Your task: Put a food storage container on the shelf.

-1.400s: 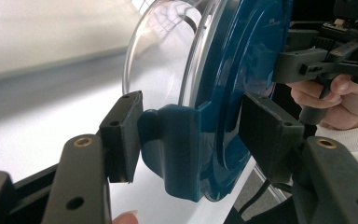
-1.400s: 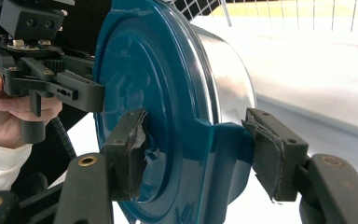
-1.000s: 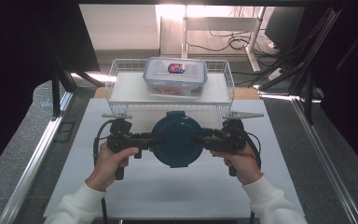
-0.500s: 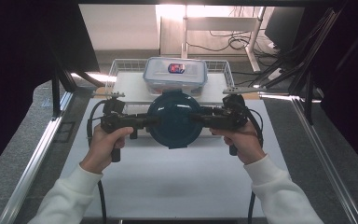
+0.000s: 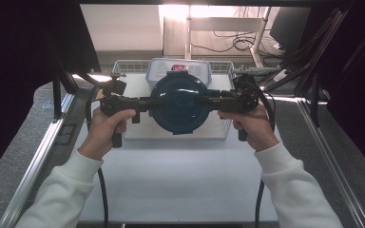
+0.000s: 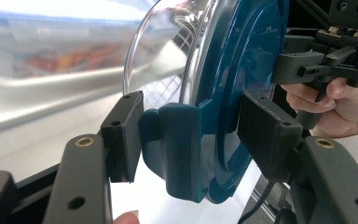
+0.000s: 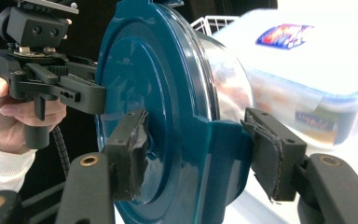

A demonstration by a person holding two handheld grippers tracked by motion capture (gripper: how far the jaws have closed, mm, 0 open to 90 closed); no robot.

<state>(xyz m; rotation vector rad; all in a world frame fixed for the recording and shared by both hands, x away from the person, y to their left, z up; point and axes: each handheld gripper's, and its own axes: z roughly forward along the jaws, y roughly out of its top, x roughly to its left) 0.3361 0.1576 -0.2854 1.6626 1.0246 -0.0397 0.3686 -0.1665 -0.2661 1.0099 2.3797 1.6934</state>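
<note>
A round clear container with a teal lid hangs in the air, tipped on edge with the lid facing me, over the front of the wire basket. My left gripper is shut on the latch tab at its left side; in the left gripper view the pads clamp that tab of the container. My right gripper is shut on the opposite tab; the right gripper view has its pads pressed on the container's lid and latch.
A rectangular lidded food box sits in the basket behind the round container, also seen as the box. The white mat lies in front. Metal rails edge the table; chair legs and cables are beyond.
Both grippers have carried the round container up off the mat and away from me toward the basket, tipping it from flat to on edge.
</note>
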